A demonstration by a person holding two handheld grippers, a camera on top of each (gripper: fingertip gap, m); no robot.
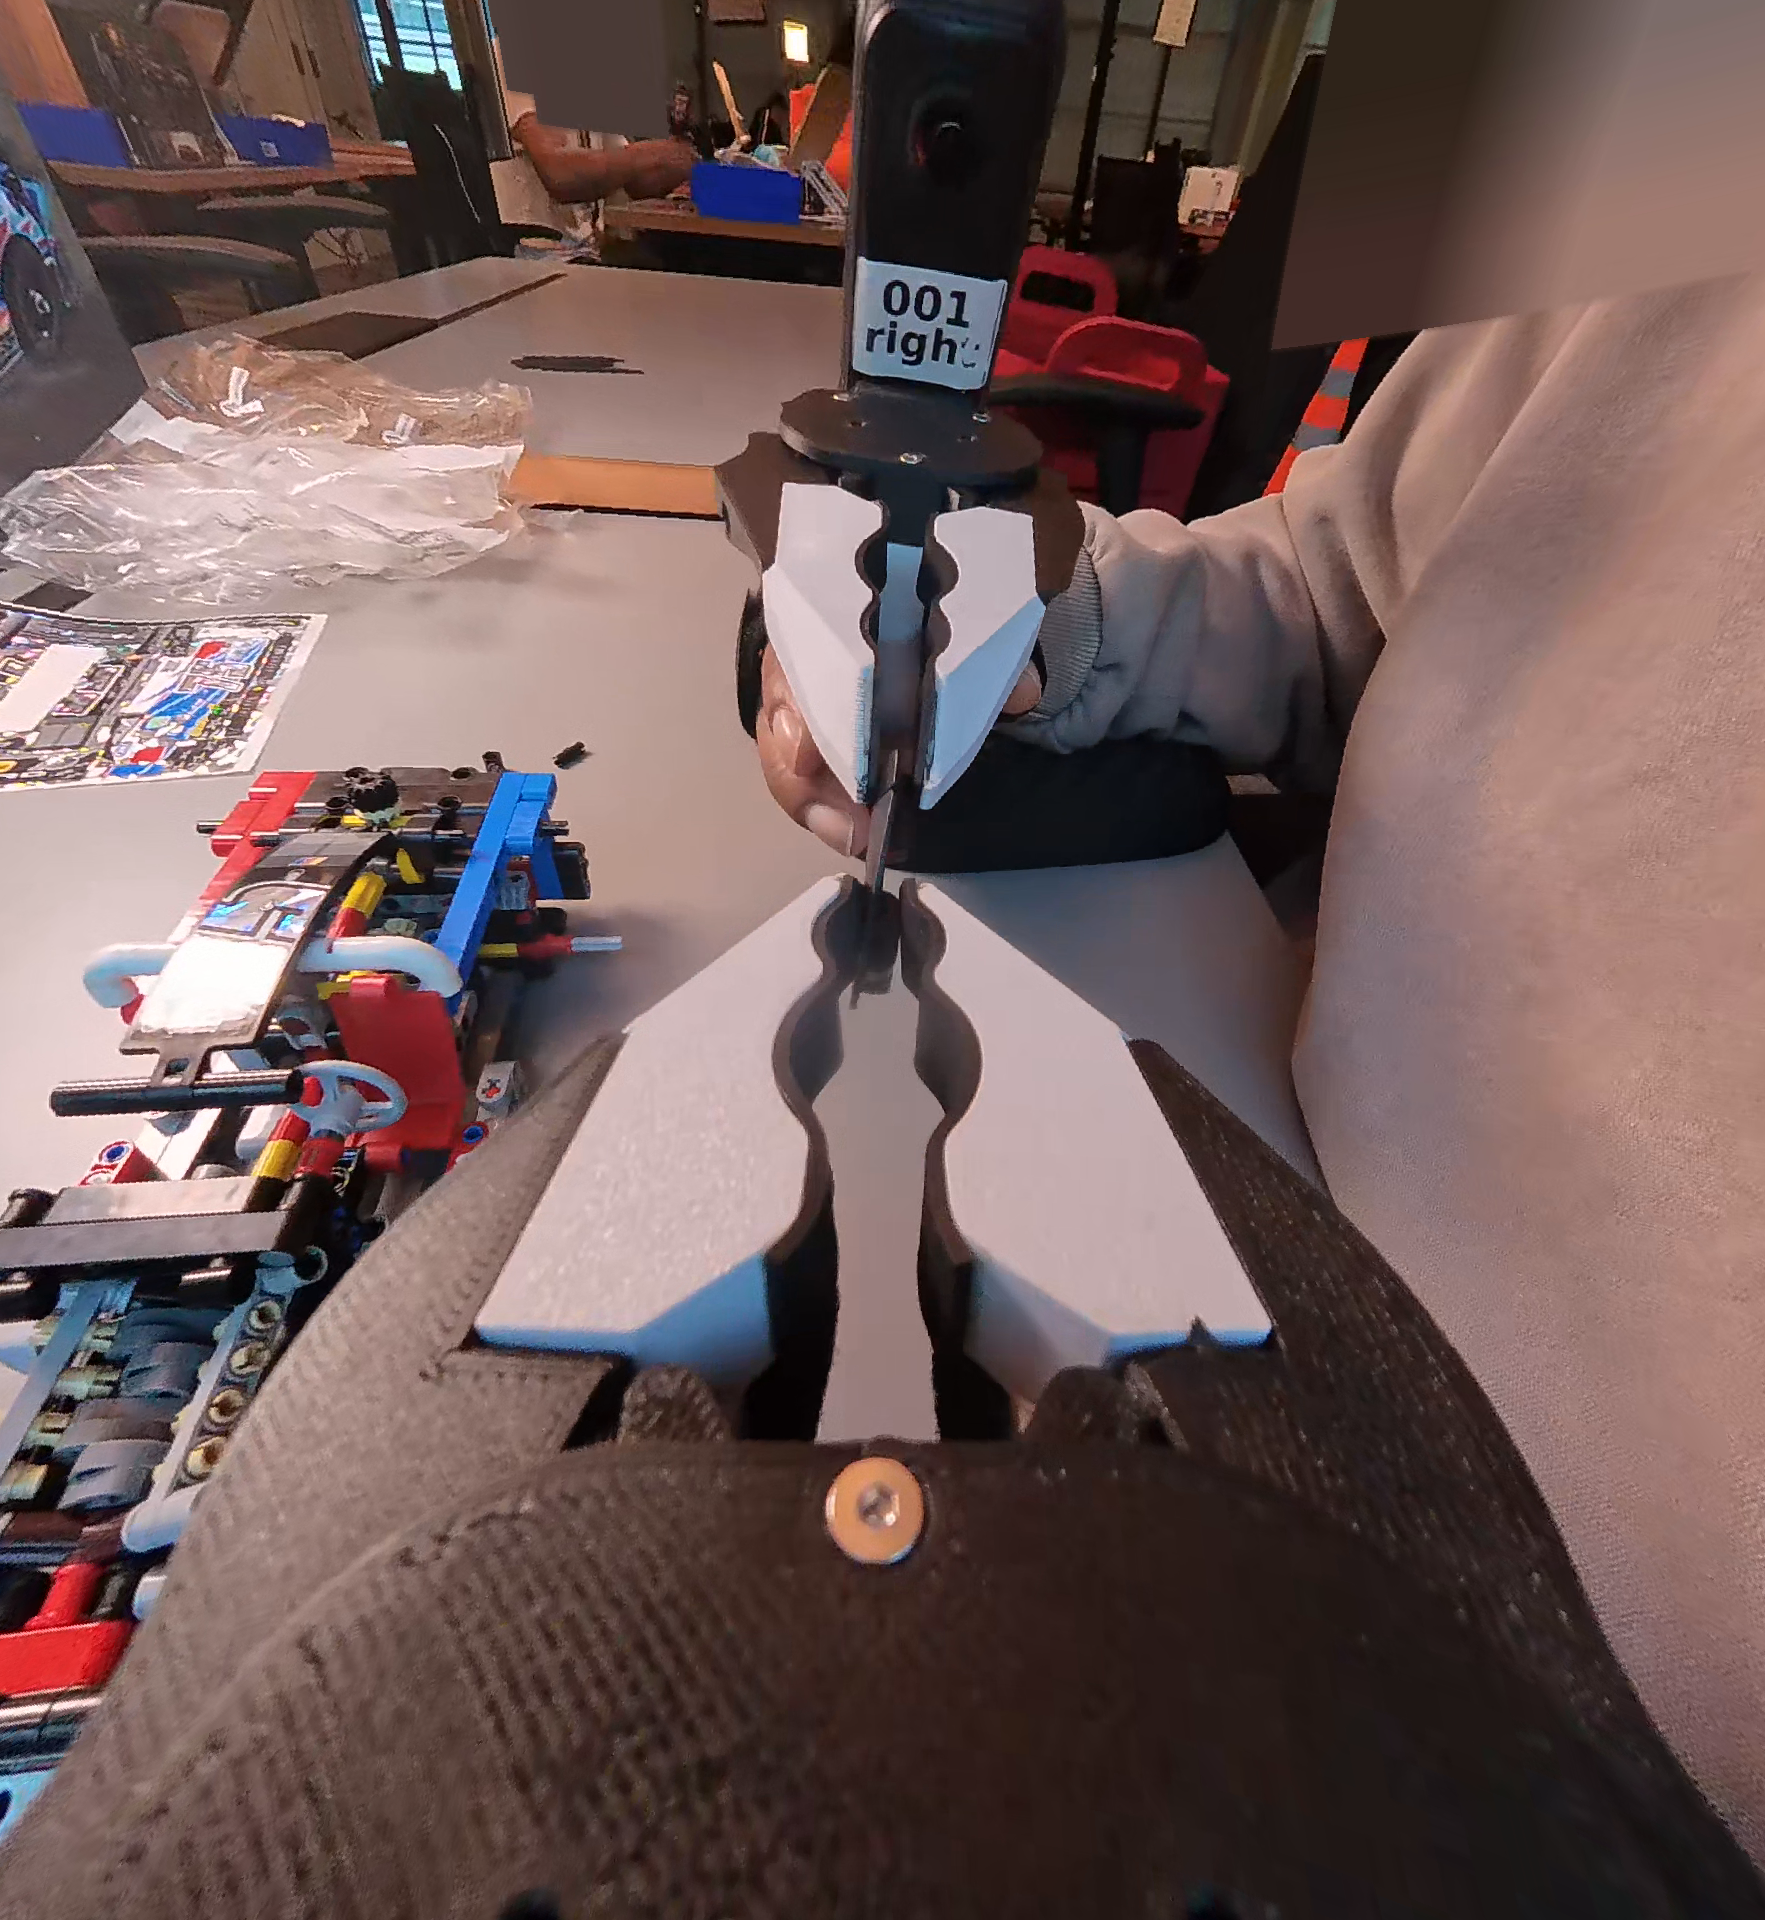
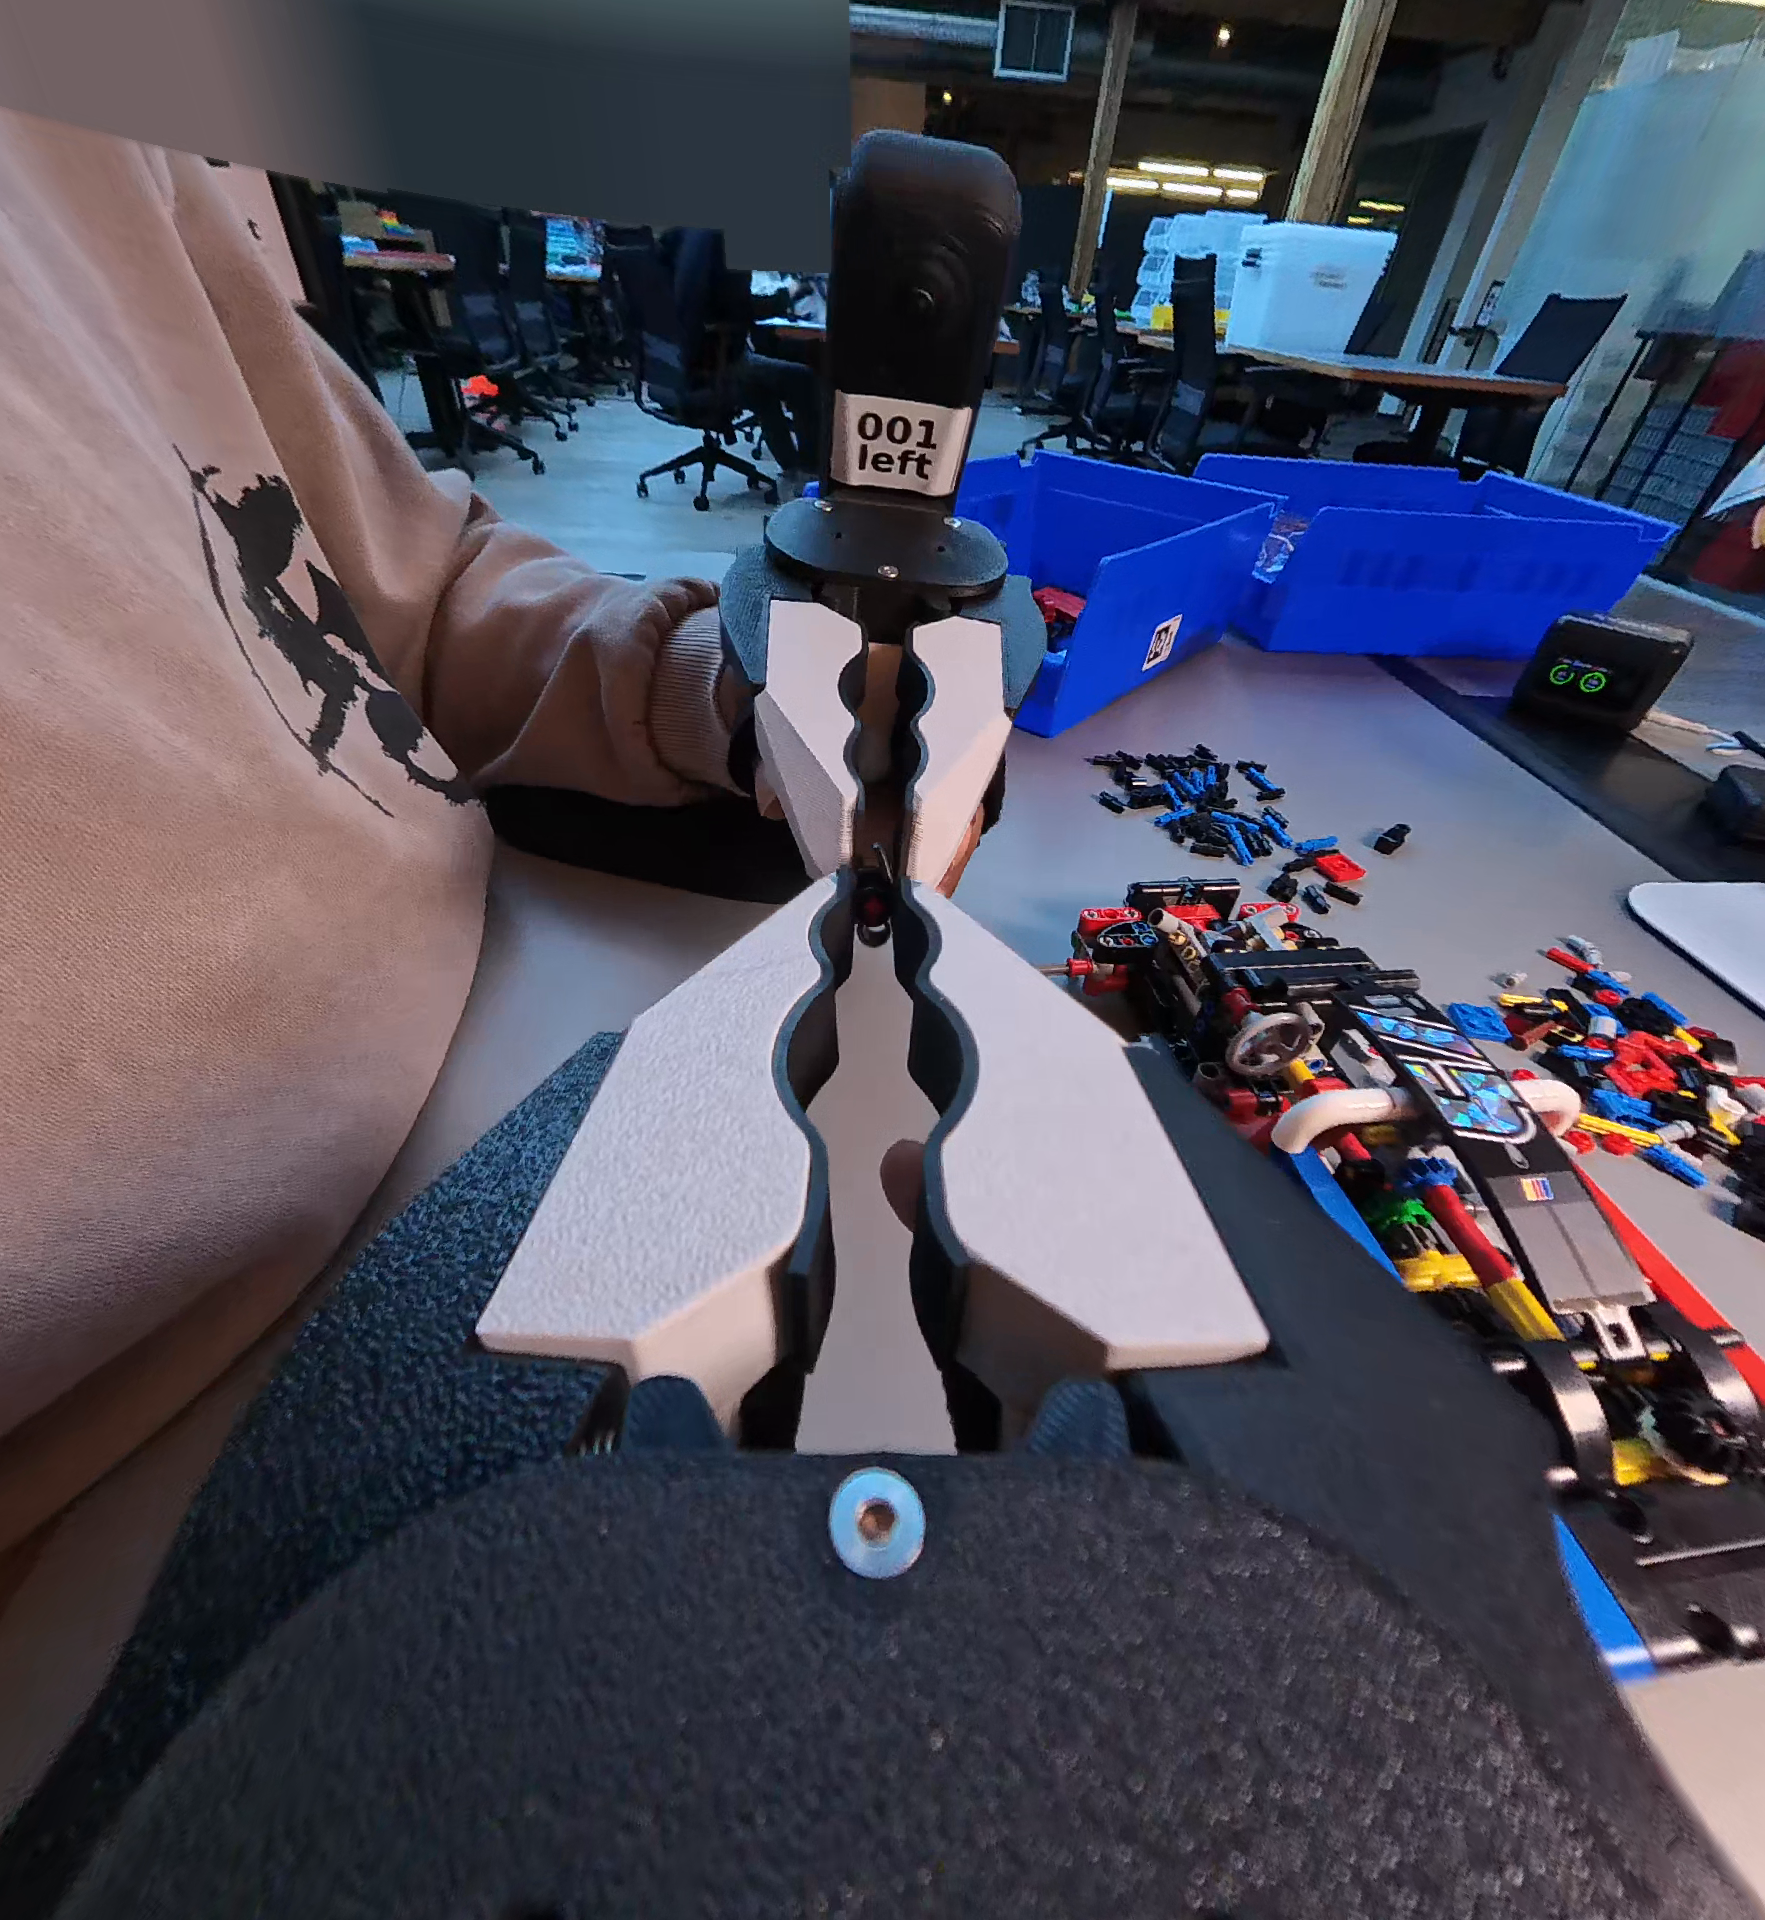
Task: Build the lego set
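My left gripper (image 1: 873,902) and my right gripper (image 2: 872,891) face each other tip to tip above the table's near edge. The left one is shut on a small dark lego piece (image 1: 870,940). The right one is shut on a small black piece with a red centre (image 2: 870,912). The right gripper shows opposite in the left wrist view (image 1: 886,816), with a thin black part sticking out of its tips. The left gripper shows opposite in the right wrist view (image 2: 878,850). Whether the two pieces are joined is hidden. The half-built lego car (image 1: 338,987) lies on the table, also seen in the right wrist view (image 2: 1429,1143).
A pile of loose coloured pieces (image 2: 1667,1081) and a scatter of black and blue pins (image 2: 1210,800) lie beyond the car. Blue bins (image 2: 1377,561), a black device (image 2: 1600,675) and a white pad (image 2: 1761,945) stand farther off. A sticker sheet (image 1: 99,686) and plastic bags (image 1: 265,468) lie on the left.
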